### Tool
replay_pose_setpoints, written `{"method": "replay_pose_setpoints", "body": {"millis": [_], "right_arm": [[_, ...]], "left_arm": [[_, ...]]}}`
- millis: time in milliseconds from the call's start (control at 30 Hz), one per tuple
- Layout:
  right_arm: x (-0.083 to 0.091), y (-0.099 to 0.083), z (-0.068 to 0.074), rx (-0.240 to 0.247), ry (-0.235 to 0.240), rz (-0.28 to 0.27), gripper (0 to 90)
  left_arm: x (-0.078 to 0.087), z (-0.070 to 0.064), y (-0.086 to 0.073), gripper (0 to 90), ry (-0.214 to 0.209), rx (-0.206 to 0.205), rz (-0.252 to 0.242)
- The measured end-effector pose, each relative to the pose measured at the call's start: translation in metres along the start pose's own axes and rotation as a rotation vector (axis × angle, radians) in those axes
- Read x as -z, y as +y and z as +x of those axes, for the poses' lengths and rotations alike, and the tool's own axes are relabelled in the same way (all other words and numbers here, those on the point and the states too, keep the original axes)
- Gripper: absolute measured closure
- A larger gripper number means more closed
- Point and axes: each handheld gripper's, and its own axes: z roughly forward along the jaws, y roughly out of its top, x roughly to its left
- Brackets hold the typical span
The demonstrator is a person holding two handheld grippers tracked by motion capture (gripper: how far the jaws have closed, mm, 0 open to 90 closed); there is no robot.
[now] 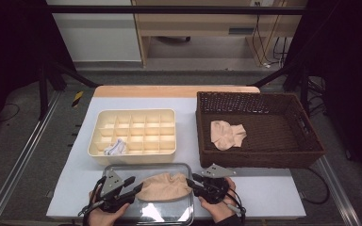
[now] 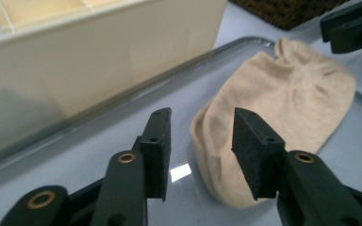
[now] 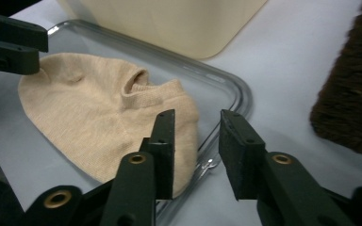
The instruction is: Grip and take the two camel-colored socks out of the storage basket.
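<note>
- While the beige sock [image 1: 164, 187] lies flat on the clear tray [image 1: 169, 214] at 6 o'clock, we bracket it from both ends.
- Left gripper [image 1: 133, 188] released, jaws straddling the sock's end, ready to pinch.
- Right gripper [image 1: 192, 181] released too, at the opposite edge.
- Divided box [image 1: 133, 133] sits at 12 o'clock of the tray, likely the destination.
</note>
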Motion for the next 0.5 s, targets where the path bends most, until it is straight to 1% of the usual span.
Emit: {"method": "replay_pose_setpoints", "body": {"millis": [133, 200, 300, 333, 367, 400, 500], "right_arm": [[0.008, -0.003, -0.004, 0.001, -0.008, -0.017, 63.9], [0.012, -0.004, -0.005, -0.002, -0.014, -0.030, 63.6], [0.017, -0.006, -0.007, -0.010, -0.019, -0.042, 63.7], [0.017, -0.006, -0.007, -0.010, -0.019, -0.042, 63.7], [0.019, -0.008, -0.009, -0.025, -0.018, -0.038, 62.6], [0.020, -0.009, -0.009, -0.025, -0.017, -0.036, 62.0], [0.020, -0.012, -0.009, -0.033, -0.015, -0.027, 60.7]], "left_arm": [[0.005, -0.001, 0.008, 57.1, -0.009, -0.013, -0.025], [0.005, -0.003, 0.013, 58.4, -0.021, -0.011, -0.033], [0.002, -0.009, 0.021, 62.6, -0.029, -0.033, -0.030], [0.002, -0.009, 0.021, 64.8, -0.029, -0.033, -0.030], [-0.001, -0.014, 0.025, 65.5, -0.029, -0.044, -0.030], [-0.003, -0.016, 0.026, 66.3, -0.032, -0.049, -0.029], [-0.012, -0.024, 0.030, 68.8, -0.054, -0.057, -0.023]]}}
